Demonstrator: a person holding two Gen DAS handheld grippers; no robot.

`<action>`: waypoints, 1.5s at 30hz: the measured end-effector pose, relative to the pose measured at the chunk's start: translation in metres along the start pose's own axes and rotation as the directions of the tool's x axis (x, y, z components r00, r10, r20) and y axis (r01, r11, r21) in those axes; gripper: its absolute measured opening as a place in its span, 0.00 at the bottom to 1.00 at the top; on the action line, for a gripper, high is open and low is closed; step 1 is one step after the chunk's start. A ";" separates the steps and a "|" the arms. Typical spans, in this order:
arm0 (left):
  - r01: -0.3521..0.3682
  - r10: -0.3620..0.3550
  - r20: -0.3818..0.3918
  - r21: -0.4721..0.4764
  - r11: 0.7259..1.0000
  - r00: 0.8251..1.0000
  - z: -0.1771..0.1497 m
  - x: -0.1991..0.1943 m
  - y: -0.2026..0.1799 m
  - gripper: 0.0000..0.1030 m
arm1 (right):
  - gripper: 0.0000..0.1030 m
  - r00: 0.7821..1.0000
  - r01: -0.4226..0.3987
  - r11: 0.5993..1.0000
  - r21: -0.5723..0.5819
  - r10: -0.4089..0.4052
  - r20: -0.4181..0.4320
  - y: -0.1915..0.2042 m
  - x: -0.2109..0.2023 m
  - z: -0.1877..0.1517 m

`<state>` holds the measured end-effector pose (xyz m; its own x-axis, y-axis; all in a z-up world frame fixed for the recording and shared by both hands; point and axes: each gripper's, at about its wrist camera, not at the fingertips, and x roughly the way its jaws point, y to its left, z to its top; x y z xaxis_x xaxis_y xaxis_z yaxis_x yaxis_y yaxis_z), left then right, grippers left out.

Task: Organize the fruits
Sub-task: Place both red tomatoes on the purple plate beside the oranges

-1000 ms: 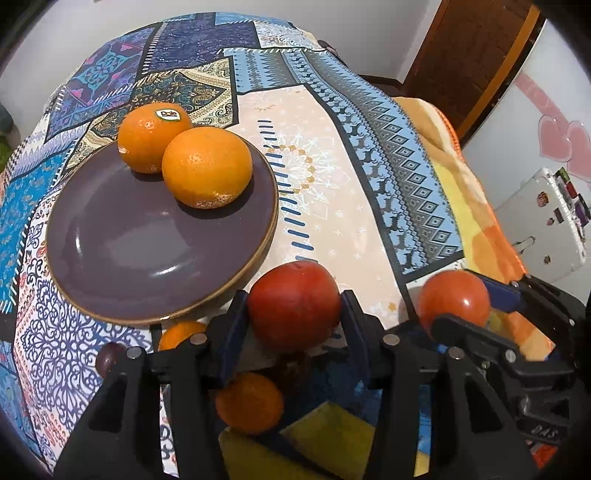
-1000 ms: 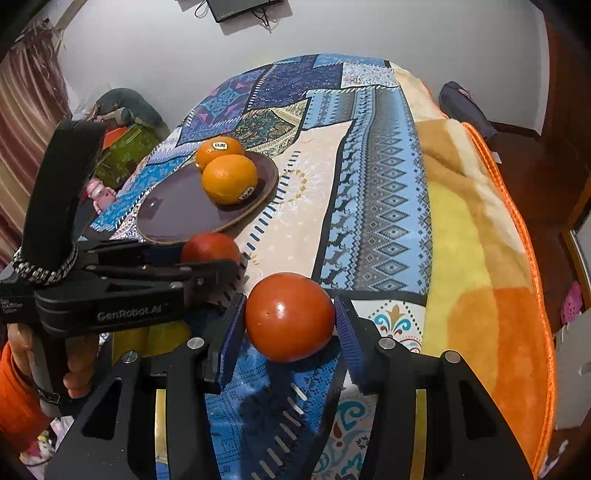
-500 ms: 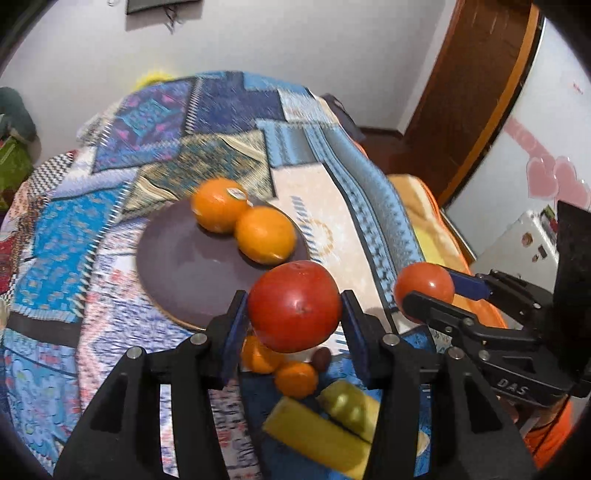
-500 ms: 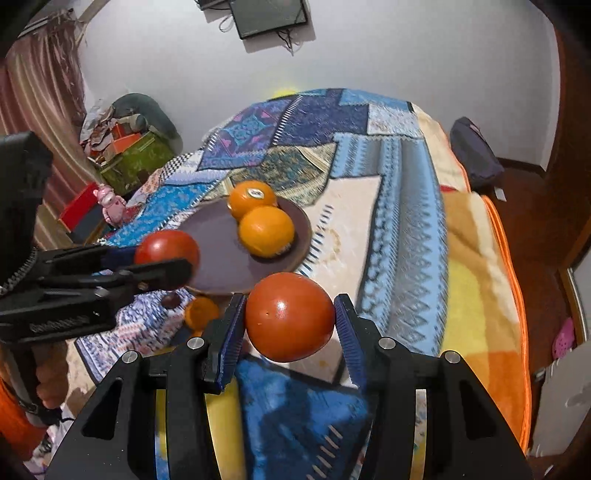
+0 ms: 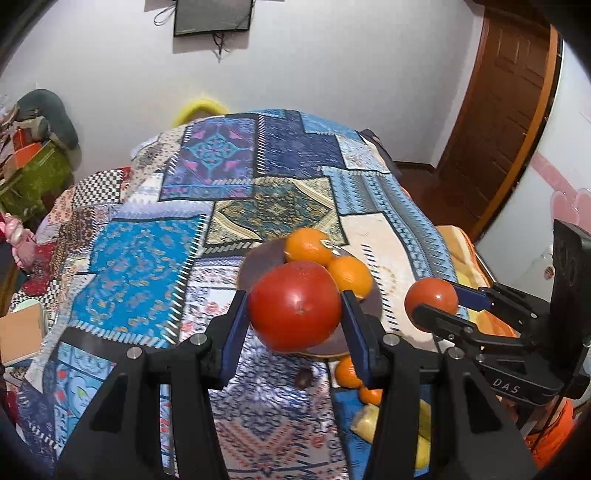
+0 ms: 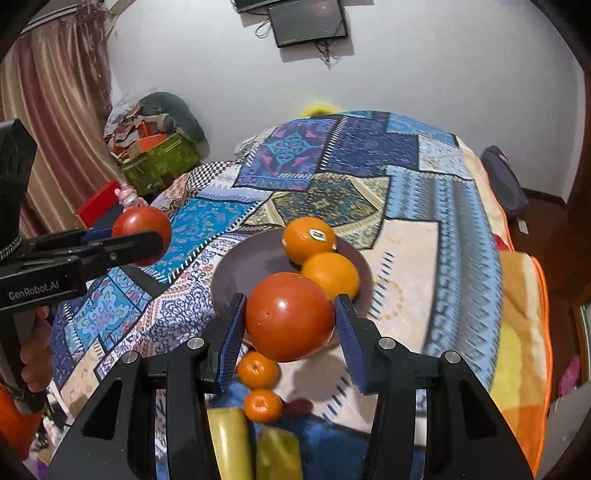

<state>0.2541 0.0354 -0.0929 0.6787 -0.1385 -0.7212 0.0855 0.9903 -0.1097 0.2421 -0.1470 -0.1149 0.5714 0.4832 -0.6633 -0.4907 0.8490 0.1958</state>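
The left hand-held gripper [image 5: 294, 312] is clamped on a red tomato [image 5: 294, 312], its blue pads pressed against the fruit's sides at 9 and 3 o'clock, and the fruit hangs in the air above the bed. The right hand-held gripper [image 6: 290, 317] grips a second tomato [image 6: 290, 317] the same way, also lifted clear of the cover. In the left wrist view the right tool shows at 3 o'clock with its tomato at the tip; in the right wrist view the left tool shows at 9 o'clock, with the fingers of a hand [image 6: 35, 363] wrapped around its handle below.

Under both fruits lies a patchwork bedspread [image 5: 140, 251] in blues, creams and purples. A dark purple plate [image 6: 251, 266] rests on it, and two oranges [image 6: 308, 240] sit touching each other at the plate's 1 o'clock side, the farther one bearing a small sticker. Just off the plate's rim at 6 o'clock two small mandarins [image 6: 258, 370] lie close together on the cover, with a small dark fruit [image 5: 303, 377] near them. Two yellow-green bananas [image 6: 231, 443] lie side by side at 6 o'clock of the mandarins, partly hidden by the gripper frame. A dark screen [image 5: 213, 16] hangs on the white wall at 12 o'clock, and a brown wooden door [image 5: 498, 122] stands at 2 o'clock in the left wrist view.
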 end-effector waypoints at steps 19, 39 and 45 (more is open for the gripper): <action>0.006 -0.009 -0.081 -0.038 0.999 0.997 0.002 0.071 0.025 0.48 | 0.44 0.994 -0.032 0.999 -0.011 0.031 -0.106 0.009 0.071 0.012; 0.044 -0.050 -0.188 -0.037 0.998 0.981 -0.008 0.131 0.035 0.48 | 0.44 0.985 -0.038 0.999 -0.020 0.034 -0.171 0.010 0.098 0.006; 0.034 -0.039 -0.195 -0.028 0.999 0.980 -0.007 0.133 0.033 0.48 | 0.45 0.984 -0.041 0.999 -0.018 0.038 -0.175 0.009 0.099 0.006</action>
<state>0.3427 0.0496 -0.1972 0.5195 -0.1767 -0.8360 0.0884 0.9843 -0.1530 0.2978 -0.0900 -0.1746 0.4288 0.4700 -0.7715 -0.5257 0.8243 0.2101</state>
